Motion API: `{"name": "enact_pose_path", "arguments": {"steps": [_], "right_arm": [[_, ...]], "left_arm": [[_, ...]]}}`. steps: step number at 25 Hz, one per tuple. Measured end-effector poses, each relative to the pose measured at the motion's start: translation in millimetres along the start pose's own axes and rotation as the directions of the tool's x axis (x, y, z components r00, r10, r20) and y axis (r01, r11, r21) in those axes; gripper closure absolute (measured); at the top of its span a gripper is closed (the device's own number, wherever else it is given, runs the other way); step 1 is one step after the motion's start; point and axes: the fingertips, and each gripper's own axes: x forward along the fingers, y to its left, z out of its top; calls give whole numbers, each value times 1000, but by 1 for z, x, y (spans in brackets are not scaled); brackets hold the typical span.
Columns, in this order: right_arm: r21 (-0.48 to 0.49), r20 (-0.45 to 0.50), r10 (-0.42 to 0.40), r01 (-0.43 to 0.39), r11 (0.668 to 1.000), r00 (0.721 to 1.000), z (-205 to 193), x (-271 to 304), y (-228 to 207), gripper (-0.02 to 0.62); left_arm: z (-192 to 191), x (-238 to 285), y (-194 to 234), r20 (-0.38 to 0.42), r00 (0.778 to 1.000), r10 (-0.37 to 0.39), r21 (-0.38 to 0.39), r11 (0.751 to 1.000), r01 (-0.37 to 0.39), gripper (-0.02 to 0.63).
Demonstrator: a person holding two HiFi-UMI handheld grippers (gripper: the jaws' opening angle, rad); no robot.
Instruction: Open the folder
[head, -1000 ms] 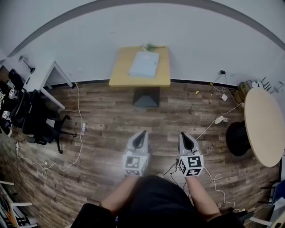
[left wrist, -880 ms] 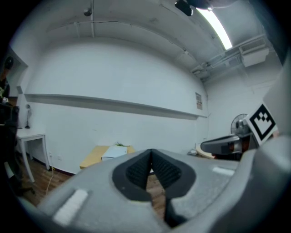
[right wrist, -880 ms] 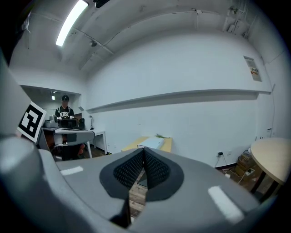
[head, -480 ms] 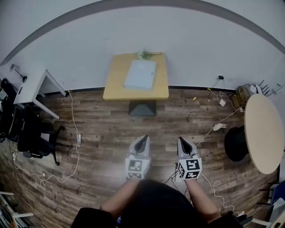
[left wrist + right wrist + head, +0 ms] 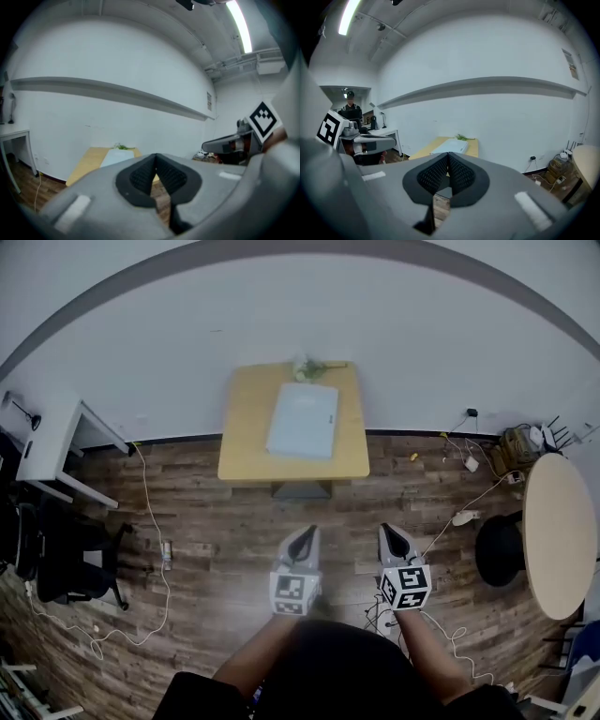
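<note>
A pale blue-white folder (image 5: pixel 303 420) lies shut on a small wooden table (image 5: pixel 244 451) against the far wall; it also shows in the left gripper view (image 5: pixel 118 156) and the right gripper view (image 5: pixel 450 146). Both grippers are held side by side over the wooden floor, well short of the table. My left gripper (image 5: pixel 303 537) is shut with nothing in it, its pads (image 5: pixel 143 176) meeting. My right gripper (image 5: pixel 393 535) is also shut and empty, its pads (image 5: pixel 459 174) together.
A small green plant (image 5: pixel 307 367) sits at the table's far edge. A round table (image 5: pixel 560 535) stands at the right, a white desk (image 5: pixel 49 448) and black chair (image 5: pixel 66 554) at the left. Cables (image 5: pixel 150 521) trail over the floor. A person (image 5: pixel 349 108) stands far left.
The table and folder have grown larger and come closer in the head view. Both grippers travelled forward together over the floor, still shut.
</note>
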Motion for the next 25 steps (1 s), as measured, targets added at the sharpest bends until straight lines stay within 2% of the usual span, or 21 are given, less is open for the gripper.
{"name": "enact_pose_path", "arguments": {"steps": [4,8,14,19,25], "right_arm": [[5,-1,-23,23,1000,1000,12,47,-1,592],[16,-43,-32,33,999,999,8,79,-2,592],[23,-70,-41,42,999,997,7,123,-21,592],[12,-103,-13,14,1000,995,10,173,-33,592],[32,-134,15,-11,999,991,10,242,-68,592]], "left_arm": [[5,38,34,-8,999,-46,14,999,46,601],[1,72,55,-50,995,-83,15,996,84,601],[-13,118,83,-89,993,-77,16,997,78,601],[-23,158,107,-139,988,-72,15,997,75,601],[-36,226,128,-196,978,-69,37,996,77,601]]}}
